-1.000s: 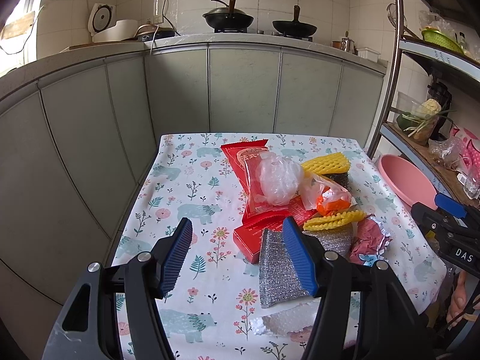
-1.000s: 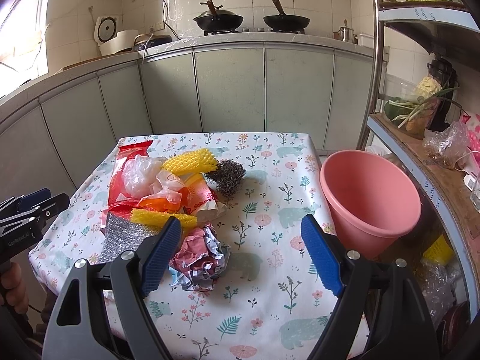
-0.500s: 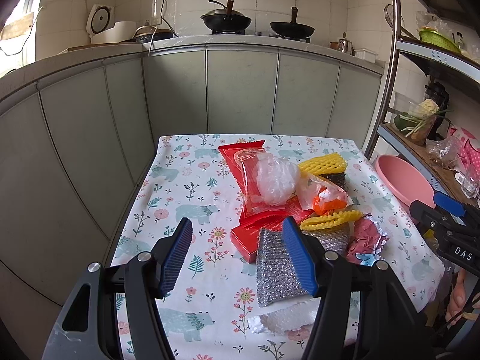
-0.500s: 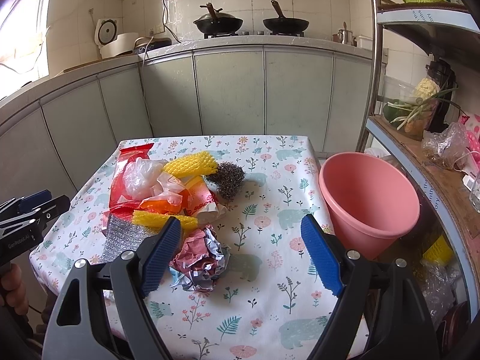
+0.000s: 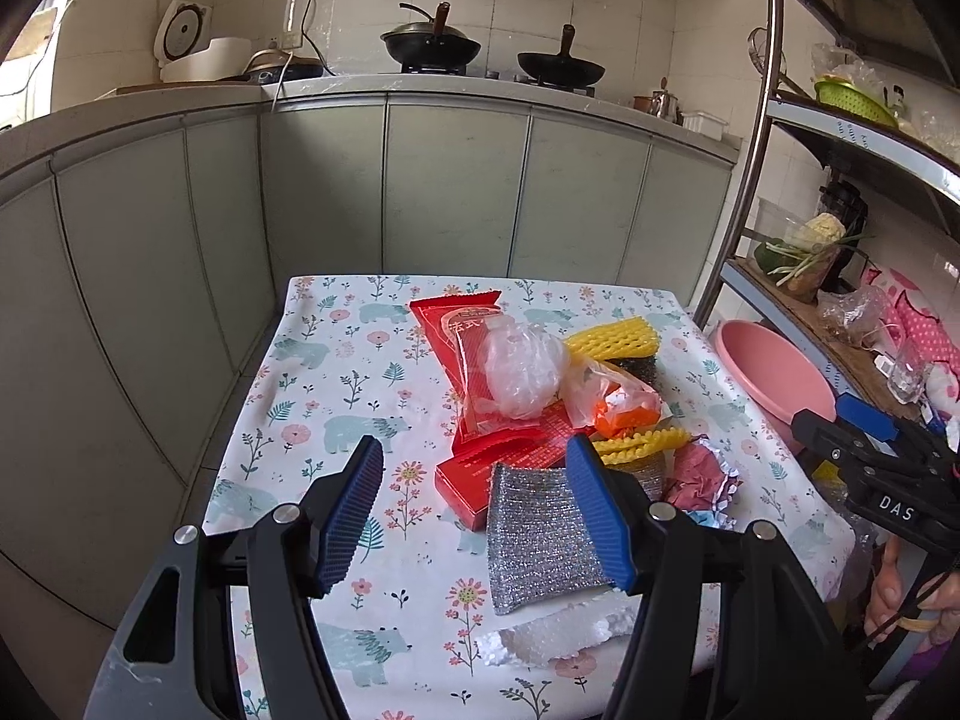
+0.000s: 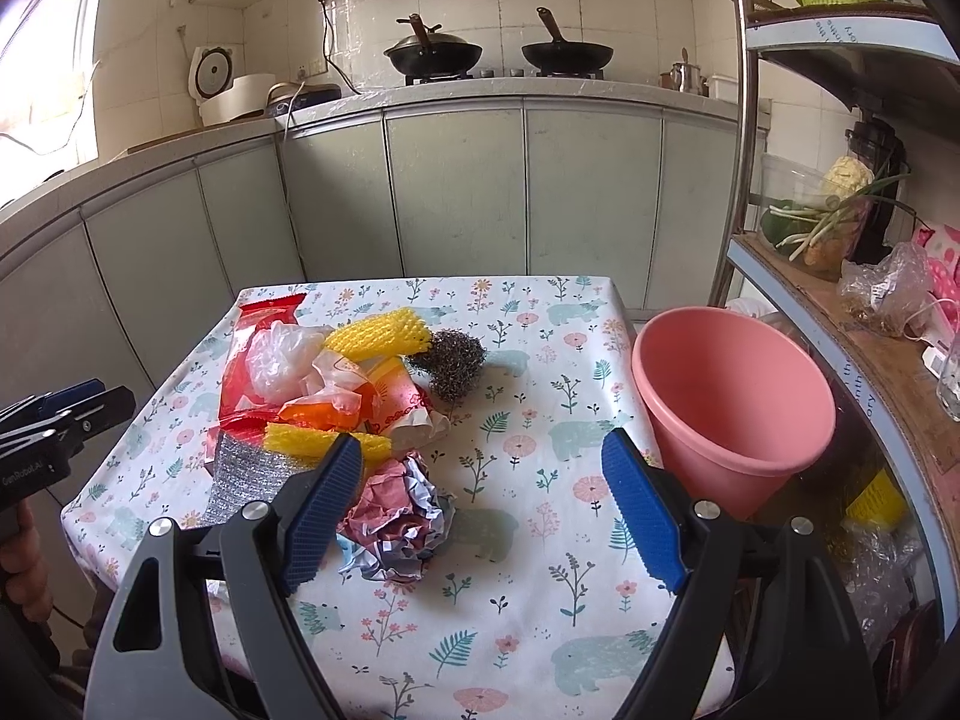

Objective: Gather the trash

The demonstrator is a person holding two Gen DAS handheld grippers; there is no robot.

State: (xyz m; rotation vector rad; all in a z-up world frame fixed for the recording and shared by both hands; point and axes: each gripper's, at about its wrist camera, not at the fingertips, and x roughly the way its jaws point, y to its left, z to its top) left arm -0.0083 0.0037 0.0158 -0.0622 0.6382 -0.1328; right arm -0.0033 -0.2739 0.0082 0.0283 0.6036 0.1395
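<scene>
Your left gripper (image 5: 474,510) and right gripper (image 6: 480,504) both hang wide open above the flowered tablecloth (image 6: 540,420), holding nothing. Nearest your right fingers lies a crumpled pink-and-silver foil wad (image 6: 396,528); a flat silver scouring cloth (image 5: 534,540) sits between your left ones. Beyond, red wrappers (image 5: 474,348), clear plastic and yellow foam netting (image 6: 378,333) are heaped together. A round pink plastic bucket (image 6: 732,396) stands just beside the table's right edge.
</scene>
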